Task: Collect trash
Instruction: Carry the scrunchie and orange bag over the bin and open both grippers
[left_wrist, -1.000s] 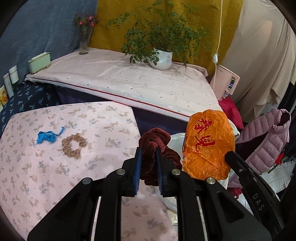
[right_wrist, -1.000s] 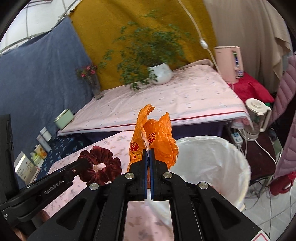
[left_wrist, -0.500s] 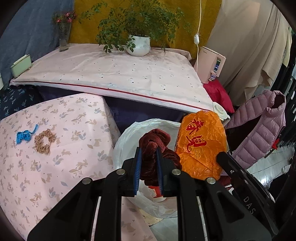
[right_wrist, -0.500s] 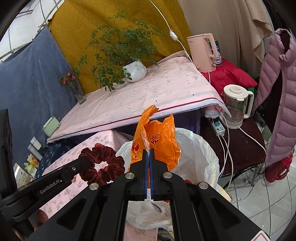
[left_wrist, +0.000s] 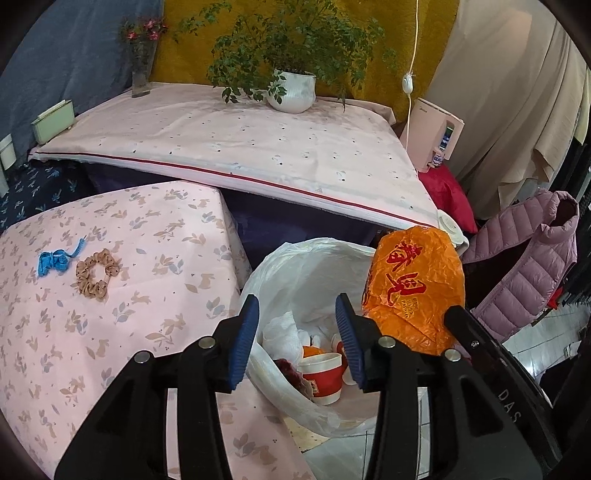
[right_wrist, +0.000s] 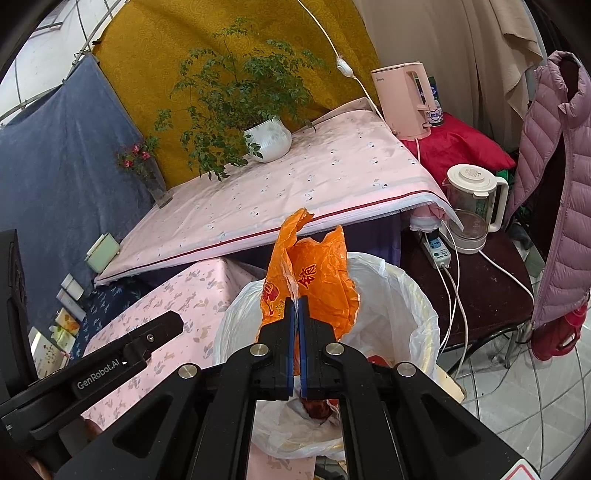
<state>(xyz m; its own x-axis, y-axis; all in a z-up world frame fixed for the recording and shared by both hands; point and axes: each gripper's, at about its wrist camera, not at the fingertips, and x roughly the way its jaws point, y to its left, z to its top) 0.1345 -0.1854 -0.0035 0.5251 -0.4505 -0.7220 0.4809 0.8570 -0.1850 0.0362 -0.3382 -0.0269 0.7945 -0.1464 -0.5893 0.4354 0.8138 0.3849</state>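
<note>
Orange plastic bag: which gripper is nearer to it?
Right. The right gripper is shut on the orange plastic bag above the lined trash bin; the left gripper, open, hangs just beside it.

Soft even indoor light, sharp focus, strong fisheye warp w/ dark vignette corners.

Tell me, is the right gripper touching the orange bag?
Touching. The right wrist view shows the right gripper shut on the orange plastic bag, its plastic pinched between the blue pads.
</note>
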